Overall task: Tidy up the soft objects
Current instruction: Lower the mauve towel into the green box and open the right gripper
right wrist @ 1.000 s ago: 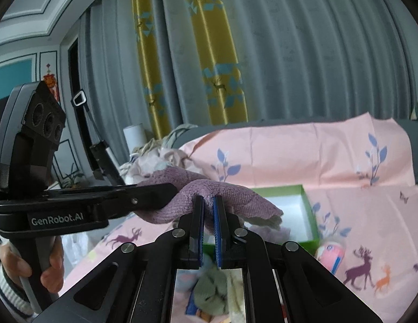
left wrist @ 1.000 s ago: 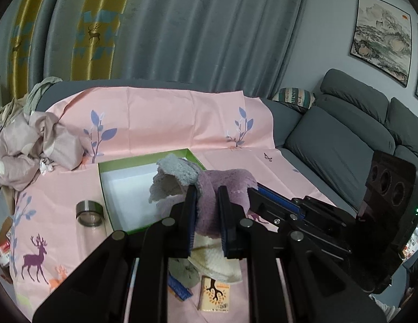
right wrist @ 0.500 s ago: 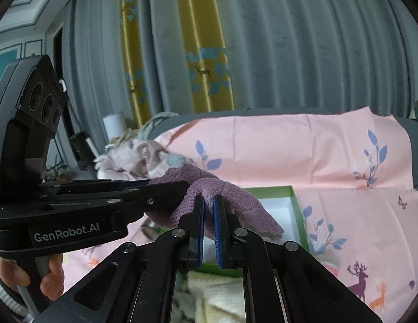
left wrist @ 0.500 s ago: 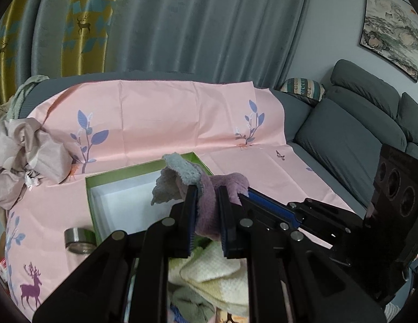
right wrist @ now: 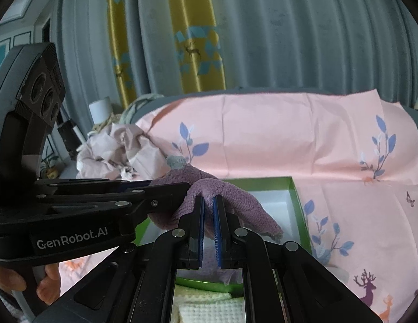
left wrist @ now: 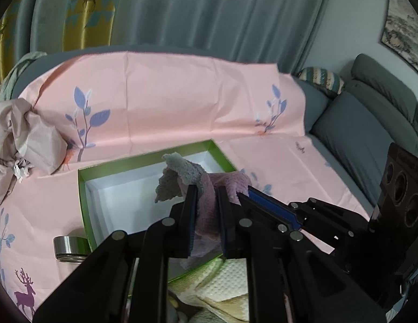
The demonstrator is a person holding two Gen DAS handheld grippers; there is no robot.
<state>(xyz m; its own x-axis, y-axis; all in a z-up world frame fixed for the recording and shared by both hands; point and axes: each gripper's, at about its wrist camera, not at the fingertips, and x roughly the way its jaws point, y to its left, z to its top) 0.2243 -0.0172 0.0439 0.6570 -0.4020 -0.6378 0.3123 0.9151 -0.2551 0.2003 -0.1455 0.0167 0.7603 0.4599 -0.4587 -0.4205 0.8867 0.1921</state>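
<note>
left gripper (left wrist: 206, 215) jaws pinch purple cloth (left wrist: 209, 210) | right gripper (right wrist: 208, 226) jaws pinch its other end | cloth hangs between both, over green box (left wrist: 144, 162), so it can likely drop in flat | more cloths (left wrist: 230, 282) lie below

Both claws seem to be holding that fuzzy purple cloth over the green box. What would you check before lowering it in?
1. Left gripper shut on the fuzzy purple-and-grey cloth: ok.
2. Right gripper shut on the same cloth: ok.
3. Cloth hangs above the open green box with white inside: ok.
4. Bare white floor showing in the box: ok.
5. Steel-capped glass jar stands outside the box, beside its wall: ok.
6. Cloth's lower edge clears the near box wall: cannot tell, the fingers hide it.
</note>
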